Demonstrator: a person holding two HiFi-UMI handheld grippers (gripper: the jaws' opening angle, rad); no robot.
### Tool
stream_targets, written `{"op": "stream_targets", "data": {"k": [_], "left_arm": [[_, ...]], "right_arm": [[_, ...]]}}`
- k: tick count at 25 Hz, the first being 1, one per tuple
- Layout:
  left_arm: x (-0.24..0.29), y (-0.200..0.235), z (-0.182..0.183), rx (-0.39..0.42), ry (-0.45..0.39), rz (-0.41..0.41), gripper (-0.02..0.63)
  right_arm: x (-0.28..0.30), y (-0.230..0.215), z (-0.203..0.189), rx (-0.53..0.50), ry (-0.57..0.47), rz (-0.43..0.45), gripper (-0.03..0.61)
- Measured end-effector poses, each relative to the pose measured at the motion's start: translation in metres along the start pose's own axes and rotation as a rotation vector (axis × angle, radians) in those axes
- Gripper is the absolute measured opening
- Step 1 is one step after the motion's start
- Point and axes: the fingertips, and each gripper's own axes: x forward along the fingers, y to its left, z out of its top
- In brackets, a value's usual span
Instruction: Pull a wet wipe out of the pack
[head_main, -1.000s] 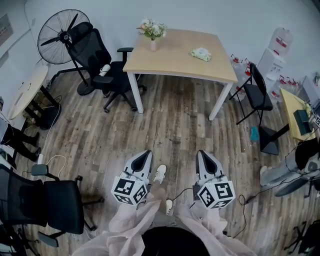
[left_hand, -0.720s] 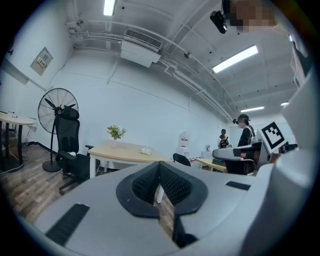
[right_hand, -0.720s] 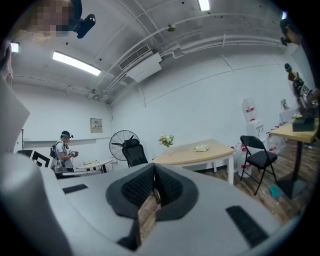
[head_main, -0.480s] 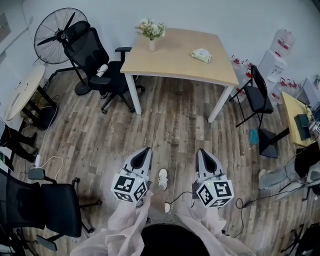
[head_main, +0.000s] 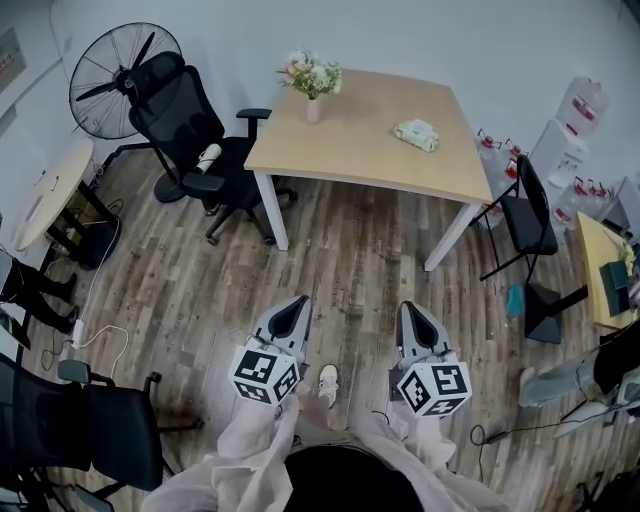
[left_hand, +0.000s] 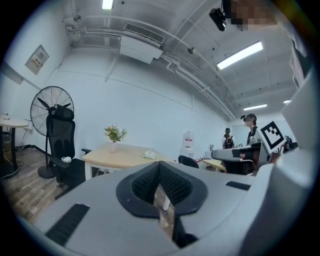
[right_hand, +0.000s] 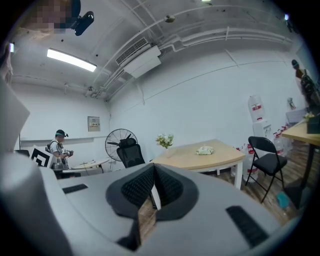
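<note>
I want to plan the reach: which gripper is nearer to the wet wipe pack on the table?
Right. The right gripper is almost in line with the wet wipe pack, though far from the table; the left gripper stands further to the left.

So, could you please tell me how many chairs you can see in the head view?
3: a black office chair by the fan, a second office chair at lower left, a folding chair right of the table. Others may be hidden at the edges.
</note>
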Motion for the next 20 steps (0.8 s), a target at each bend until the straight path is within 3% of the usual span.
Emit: {"op": "stream_targets", "data": {"k": [10,20], "left_arm": [[0.085,0.049,0.025,-0.012,-0.008,-0.013,0.009],[0.136,0.092,0.034,-0.006,0.006,-0.016,0.009]], "right_arm": [[0.086,-0.035,0.024,-0.007,0.005,-0.022,0.012],[0.155,-0.047,0.030,0.009,0.009,-0.017,0.012]]}}
